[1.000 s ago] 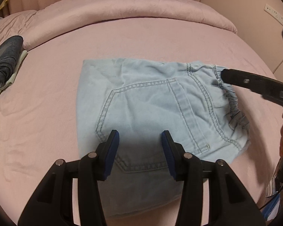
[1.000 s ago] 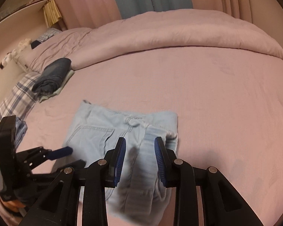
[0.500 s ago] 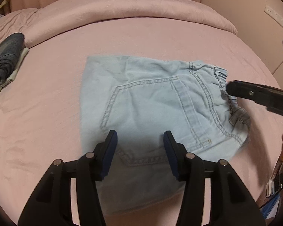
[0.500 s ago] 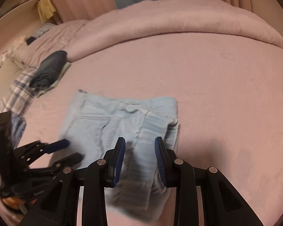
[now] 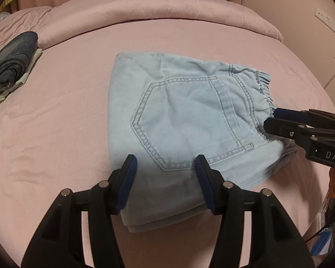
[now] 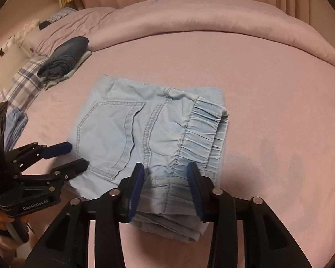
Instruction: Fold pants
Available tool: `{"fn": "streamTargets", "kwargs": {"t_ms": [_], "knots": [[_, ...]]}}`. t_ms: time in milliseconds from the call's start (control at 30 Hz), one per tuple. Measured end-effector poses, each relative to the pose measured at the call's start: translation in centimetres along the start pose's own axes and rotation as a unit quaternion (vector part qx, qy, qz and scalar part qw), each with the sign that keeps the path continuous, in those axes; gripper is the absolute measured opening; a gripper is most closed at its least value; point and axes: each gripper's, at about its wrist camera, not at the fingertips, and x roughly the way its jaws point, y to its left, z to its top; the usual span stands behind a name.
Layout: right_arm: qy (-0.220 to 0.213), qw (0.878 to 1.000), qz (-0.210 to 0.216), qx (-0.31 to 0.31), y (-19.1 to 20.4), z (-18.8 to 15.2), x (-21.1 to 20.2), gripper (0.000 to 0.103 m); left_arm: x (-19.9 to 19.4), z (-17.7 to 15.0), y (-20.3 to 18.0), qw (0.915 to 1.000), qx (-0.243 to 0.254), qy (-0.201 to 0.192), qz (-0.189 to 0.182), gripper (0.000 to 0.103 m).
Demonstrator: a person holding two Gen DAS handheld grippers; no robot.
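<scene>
Pants (image 5: 189,120): light blue denim, folded into a compact stack near the middle of the pink bed (image 5: 55,111), back pocket (image 5: 185,122) facing up, gathered elastic waistband (image 6: 201,134) along the edge on the right gripper's side.
Stage: judged near the end; the bundle looks folded and only needs tidying or releasing.
Left gripper (image 5: 165,174): jaws wide apart and holding nothing, poised over the near edge of the stack beside the pocket corner.
Right gripper (image 6: 165,185): jaws wide apart straddling the waistband end; the cloth lies between the pads, but no pinch on it can be seen.
Risk, layers: the lower layers stick out unevenly at the near corner (image 6: 185,234), so a drag or lift by either gripper could slide them apart and undo the fold.
Risk, waistband: the bunched elastic is thick and springy; gripping only the top layer there would peel it open.
Risk, bed: the soft cover could wrinkle and shift the stack if it is pressed.
Surroundings: folded dark jeans (image 5: 11,64) lie well apart toward the pillows, beside a plaid cloth (image 6: 22,82).
</scene>
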Motion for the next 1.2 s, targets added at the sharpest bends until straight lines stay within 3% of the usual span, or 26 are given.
{"fn": "streamTargets", "kwargs": {"t_ms": [333,567,667,767,833,1200], "knots": [[-0.026,0.997,0.051,0.053,-1.0,-0.8,-2.7,0.044,-2.4,-0.9,1.0,0.9991,-0.034,-0.02,-0.015,0.055],[-0.028,0.978,0.125,0.164,-4.7,-1.5,-2.6,0.064,-2.2,-0.9,3.6,0.9944,-0.098,-0.013,-0.037,0.068],[-0.009,0.97,0.134,0.203,-6.3,-2.1,-1.5,0.068,-1.7,-0.9,4.8,0.9902,-0.127,-0.006,-0.057,0.069],[0.007,0.961,0.148,0.234,-7.3,-2.8,-0.5,0.069,-0.7,-1.1,6.2,0.9775,-0.181,0.008,-0.108,0.071],[0.016,0.956,0.156,0.247,-7.5,-3.0,-0.1,0.069,-0.2,-1.1,6.6,0.9721,-0.199,0.015,-0.123,0.071],[0.037,0.951,0.185,0.246,-7.2,-0.8,3.0,0.073,2.1,1.1,6.0,0.9691,-0.184,0.027,-0.162,0.07]]}}
